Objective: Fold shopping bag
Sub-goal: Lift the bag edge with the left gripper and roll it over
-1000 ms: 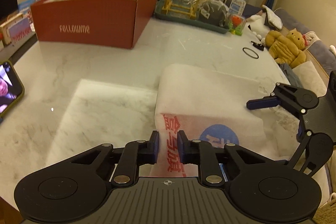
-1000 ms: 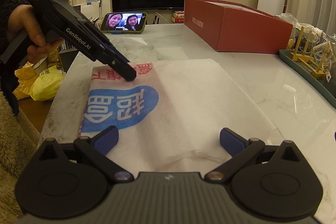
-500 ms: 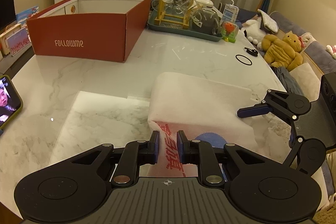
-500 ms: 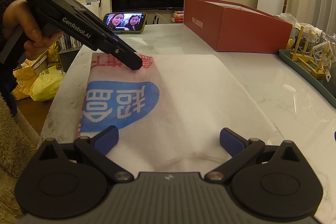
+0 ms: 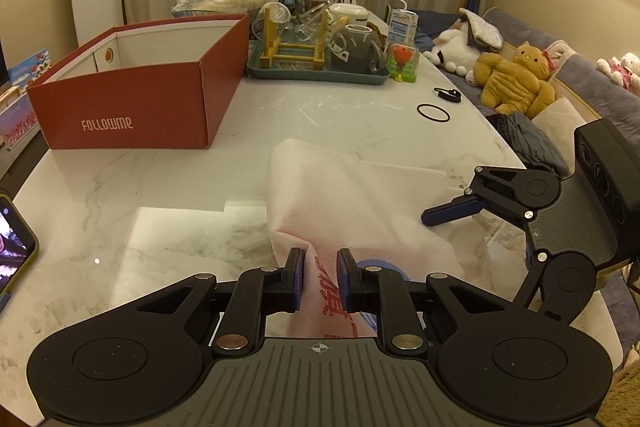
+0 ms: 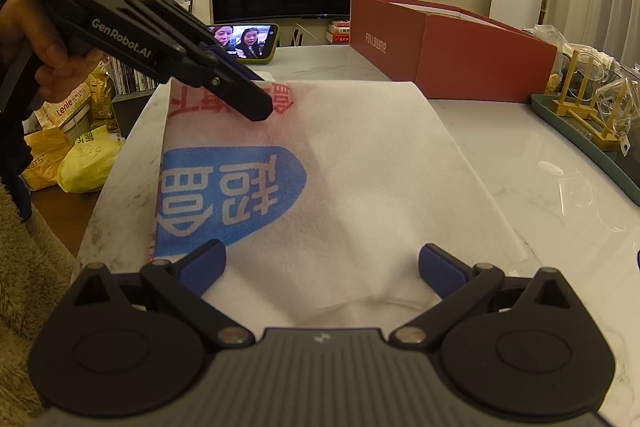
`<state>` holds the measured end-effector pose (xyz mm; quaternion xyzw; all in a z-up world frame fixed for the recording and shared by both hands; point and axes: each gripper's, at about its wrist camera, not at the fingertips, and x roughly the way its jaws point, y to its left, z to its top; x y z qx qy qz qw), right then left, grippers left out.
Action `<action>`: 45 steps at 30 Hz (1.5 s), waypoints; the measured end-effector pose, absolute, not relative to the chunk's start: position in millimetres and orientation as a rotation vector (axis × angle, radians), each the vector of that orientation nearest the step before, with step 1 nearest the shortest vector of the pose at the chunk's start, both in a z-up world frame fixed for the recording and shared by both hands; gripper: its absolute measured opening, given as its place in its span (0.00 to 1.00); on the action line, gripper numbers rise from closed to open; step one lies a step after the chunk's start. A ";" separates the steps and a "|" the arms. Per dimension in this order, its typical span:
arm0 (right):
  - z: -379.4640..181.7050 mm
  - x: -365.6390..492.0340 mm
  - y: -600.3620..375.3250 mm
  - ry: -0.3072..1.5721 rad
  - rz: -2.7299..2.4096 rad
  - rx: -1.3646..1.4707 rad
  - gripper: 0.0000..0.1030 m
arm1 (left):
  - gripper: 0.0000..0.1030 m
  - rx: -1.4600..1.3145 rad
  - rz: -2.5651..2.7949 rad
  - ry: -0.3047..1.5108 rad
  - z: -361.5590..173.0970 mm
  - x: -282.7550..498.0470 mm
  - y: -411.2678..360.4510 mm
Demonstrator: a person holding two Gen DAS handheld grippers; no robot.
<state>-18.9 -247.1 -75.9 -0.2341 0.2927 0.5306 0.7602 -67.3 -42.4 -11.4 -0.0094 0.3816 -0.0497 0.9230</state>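
Note:
The white shopping bag (image 6: 360, 163) with a blue logo and red print lies on the marble table (image 5: 160, 195). My left gripper (image 5: 319, 275) is shut on the bag's red-printed edge (image 5: 324, 279) and lifts it off the table; it also shows in the right wrist view (image 6: 256, 107). My right gripper (image 6: 322, 265) is open and empty, low over the bag's near edge; it also shows at the right in the left wrist view (image 5: 452, 213).
A red FOLLOWME box (image 5: 136, 83) stands at the back left. A tray of glassware (image 5: 316, 47) is behind it. A phone (image 6: 246, 41) leans at the table's far end. A black ring (image 5: 433, 113) lies on the table. Plush toys (image 5: 516, 79) sit on the sofa.
My left gripper has risen, pulling the bag's red-printed edge up and forward. The right gripper has stayed open and nearly still.

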 end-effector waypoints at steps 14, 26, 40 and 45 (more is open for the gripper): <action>-76.0 -19.6 -246.9 0.637 1.155 -0.510 1.00 | 0.18 0.022 -0.291 0.803 -1.2 -59.9 -82.7; -75.6 -20.9 -248.3 0.637 1.155 -0.510 1.00 | 0.18 -0.085 -0.324 0.910 -19.8 -48.5 -85.3; -75.9 -21.0 -249.7 0.637 1.155 -0.510 1.00 | 0.18 -0.057 -0.302 0.931 -31.5 -49.0 -84.1; -75.7 -20.8 -249.9 0.637 1.155 -0.510 1.00 | 0.18 -0.087 -0.256 0.921 -28.6 -50.6 -69.8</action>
